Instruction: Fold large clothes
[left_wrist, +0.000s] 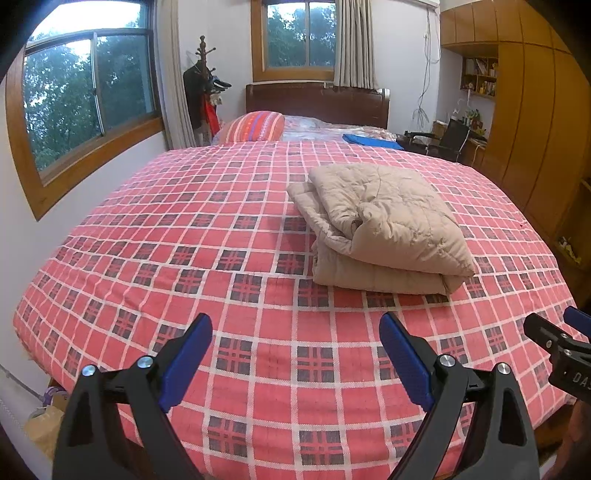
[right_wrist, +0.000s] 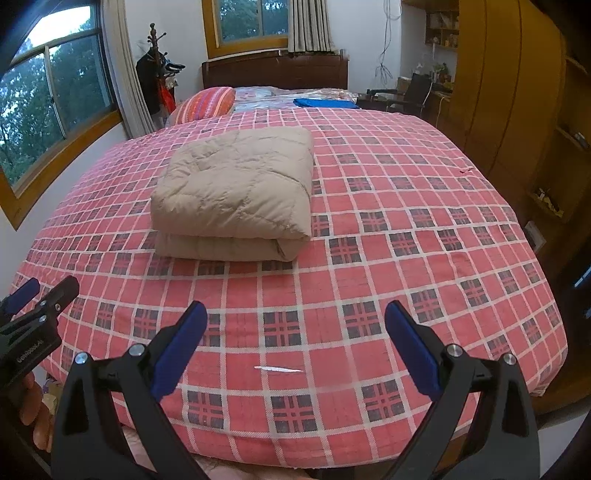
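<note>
A beige quilted garment (left_wrist: 384, 225) lies folded into a thick square bundle on the red plaid bedspread (left_wrist: 184, 240); the right wrist view shows it as the bundle (right_wrist: 236, 192) left of centre. My left gripper (left_wrist: 295, 325) hangs open over the foot of the bed, well short of the bundle, nothing between its blue pads. My right gripper (right_wrist: 295, 314) is also open and empty, near the bed's front edge. Each gripper shows at the edge of the other's view: the right gripper (left_wrist: 561, 332) and the left gripper (right_wrist: 33, 299).
A striped pillow (left_wrist: 255, 125), a blue folded cloth (left_wrist: 373, 142) and a dark headboard (left_wrist: 317, 103) are at the far end. Windows and a coat rack (left_wrist: 203, 85) line the left wall. Wooden wardrobes (left_wrist: 535, 129) stand right. A white scrap (right_wrist: 277, 368) lies on the bedspread.
</note>
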